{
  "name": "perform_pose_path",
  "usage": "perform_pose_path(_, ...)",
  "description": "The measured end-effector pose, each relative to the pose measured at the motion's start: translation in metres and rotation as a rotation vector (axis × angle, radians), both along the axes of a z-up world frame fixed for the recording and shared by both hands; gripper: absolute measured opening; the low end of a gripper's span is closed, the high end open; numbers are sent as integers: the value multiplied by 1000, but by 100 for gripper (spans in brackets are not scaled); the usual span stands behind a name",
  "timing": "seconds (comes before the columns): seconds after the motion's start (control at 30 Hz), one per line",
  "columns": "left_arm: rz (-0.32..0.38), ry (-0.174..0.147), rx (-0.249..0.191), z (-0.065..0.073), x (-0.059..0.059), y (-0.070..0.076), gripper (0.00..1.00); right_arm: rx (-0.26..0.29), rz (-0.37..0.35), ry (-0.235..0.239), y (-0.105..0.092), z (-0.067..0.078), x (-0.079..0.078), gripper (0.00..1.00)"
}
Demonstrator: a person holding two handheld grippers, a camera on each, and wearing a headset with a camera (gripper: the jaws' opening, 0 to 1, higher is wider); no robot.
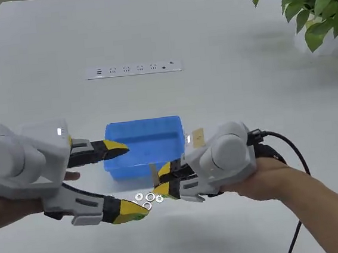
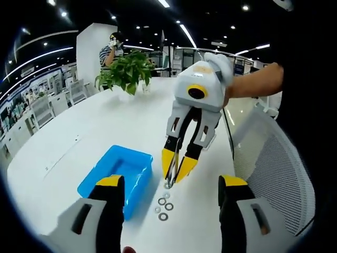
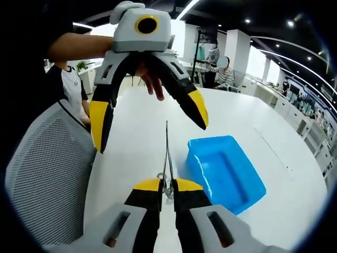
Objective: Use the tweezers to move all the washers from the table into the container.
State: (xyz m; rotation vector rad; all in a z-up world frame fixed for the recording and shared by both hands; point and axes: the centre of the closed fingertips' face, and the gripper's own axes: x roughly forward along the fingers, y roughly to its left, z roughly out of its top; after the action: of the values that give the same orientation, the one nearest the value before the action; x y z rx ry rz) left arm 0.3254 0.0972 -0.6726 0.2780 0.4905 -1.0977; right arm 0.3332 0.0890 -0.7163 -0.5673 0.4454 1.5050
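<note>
**benchrat:** Why is the left gripper point(image 1: 125, 178) parked at 9 o'clock with nothing in it?

**tweezy:** My guess is it's just standing by. Its fingers point(image 2: 109, 191) are spread wide and touch nothing. One tip is up by the container's point(image 1: 143, 122) near left corner and the other is low over the worktop point(image 1: 147, 27), just left of the washers point(image 1: 147, 198). This job needs one tool, so that hand seems to be keeping clear while staying close.

**benchrat:** And the right one?

**tweezy:** The right gripper point(image 3: 168, 185) comes in from about 4 o'clock in the head view. Its fingers are pinched narrow on the tweezers point(image 3: 167, 153), gripping them near the back end so the thin legs stick straight out ahead. In the left gripper view the tweezers point down, with the tips right at the top washer of the little cluster.

**benchrat:** Has it got one?

**tweezy:** Can't tell, the tips are too small to see whether a washer is caught or just touched. Several washers lie loose on the worktop at the container's 6 o'clock, just beside its front wall. The blue container looks empty from what I can see, so I'd say the job's barely begun. Keeping the washers that close to the wall makes each carry short.
</note>
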Motion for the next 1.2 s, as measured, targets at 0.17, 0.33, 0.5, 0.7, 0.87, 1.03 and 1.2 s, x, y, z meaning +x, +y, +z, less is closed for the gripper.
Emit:
perform_pose_path(0.17,47,-9,-30,4,2,7,86,12,4,-9,2,11,6,9)
perform_pose_path(0.33,90,-18,-60,8,3,12,90,22,4,-15,4,18,15,9)
perform_pose_path(0.5,120,-21,-78,9,3,16,94,28,8,-24,6,21,25,9)
perform_pose_path(0.7,153,-31,-91,11,3,21,99,23,5,-35,6,21,39,9)
perform_pose_path(0.87,164,-36,-91,12,3,24,99,22,3,-47,6,18,51,9)
perform_pose_path(1.03,171,-47,-87,12,6,27,99,20,18,-59,9,13,60,9)
perform_pose_path(1.2,166,-42,-86,11,8,27,98,13,31,-66,12,7,68,9)
